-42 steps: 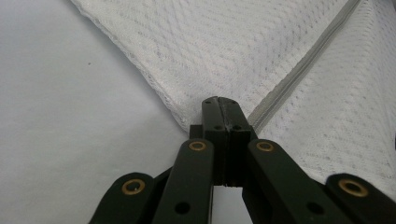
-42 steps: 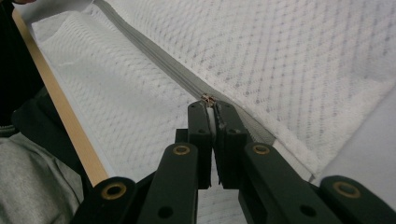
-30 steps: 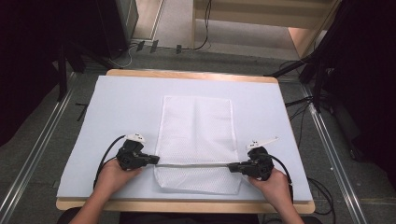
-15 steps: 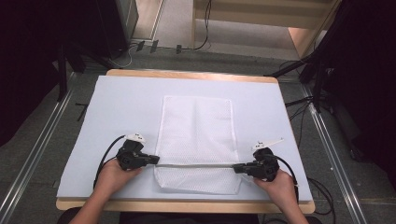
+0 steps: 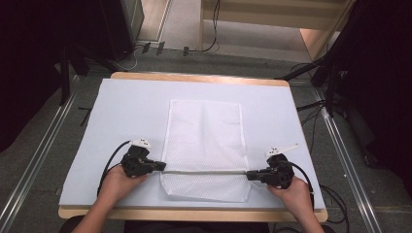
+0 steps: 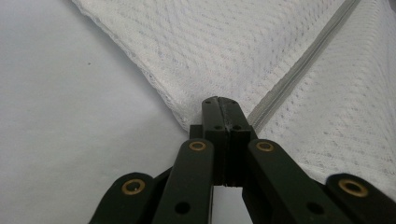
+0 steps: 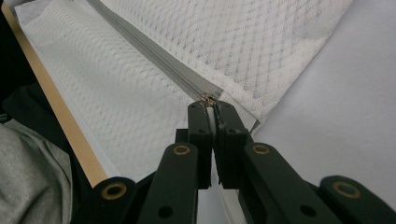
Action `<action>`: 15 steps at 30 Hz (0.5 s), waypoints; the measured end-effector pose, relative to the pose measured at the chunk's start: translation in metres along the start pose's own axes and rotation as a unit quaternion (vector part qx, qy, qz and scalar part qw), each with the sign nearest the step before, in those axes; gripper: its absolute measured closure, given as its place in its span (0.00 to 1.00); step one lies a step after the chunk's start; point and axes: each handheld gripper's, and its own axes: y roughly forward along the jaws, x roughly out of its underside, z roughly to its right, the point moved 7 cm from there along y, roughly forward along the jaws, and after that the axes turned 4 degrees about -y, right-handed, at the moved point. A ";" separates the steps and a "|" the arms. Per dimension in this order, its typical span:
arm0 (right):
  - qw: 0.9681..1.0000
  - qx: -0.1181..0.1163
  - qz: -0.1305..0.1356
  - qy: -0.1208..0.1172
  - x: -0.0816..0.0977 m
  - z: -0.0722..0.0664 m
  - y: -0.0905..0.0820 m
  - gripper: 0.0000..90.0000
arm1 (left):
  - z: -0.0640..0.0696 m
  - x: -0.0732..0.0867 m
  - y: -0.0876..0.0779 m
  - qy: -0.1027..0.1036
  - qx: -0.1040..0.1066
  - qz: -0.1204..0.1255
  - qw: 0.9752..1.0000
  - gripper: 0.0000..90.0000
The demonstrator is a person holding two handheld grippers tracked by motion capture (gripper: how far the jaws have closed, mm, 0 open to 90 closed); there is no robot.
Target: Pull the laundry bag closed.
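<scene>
Two black grippers, left (image 5: 163, 166) and right (image 5: 248, 174), clenched opposite ends of the flat white mesh bag's (image 5: 204, 141) grey zipper (image 5: 204, 171).

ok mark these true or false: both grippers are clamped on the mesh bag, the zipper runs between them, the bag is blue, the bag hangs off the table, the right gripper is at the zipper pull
1. Both grippers clamp the mesh bag: true; the left gripper and the right gripper are shut on its side edges.
2. The zipper runs between them: true.
3. The bag is blue: false; it is white, on a pale blue table cover.
4. The bag hangs off the table: false; it lies wholly on the cover.
5. The right gripper is at the zipper pull: true.
</scene>
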 end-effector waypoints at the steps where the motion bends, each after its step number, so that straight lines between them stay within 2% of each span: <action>1: 1.000 0.000 -0.001 -0.001 0.000 0.000 0.000 0.98 | 0.000 0.000 0.000 0.000 0.000 -0.001 1.000 1.00; 11: 1.000 -0.005 0.003 0.003 0.000 -0.001 -0.001 0.98 | -0.001 0.000 0.000 0.004 0.001 -0.001 1.000 1.00; 13: 1.000 -0.008 0.003 0.004 0.001 0.000 0.000 0.98 | -0.001 0.000 0.000 0.001 0.003 -0.003 1.000 1.00; 15: 1.000 -0.015 0.005 0.006 0.001 0.001 0.001 0.97 | -0.001 0.000 0.000 0.006 0.002 -0.004 1.000 1.00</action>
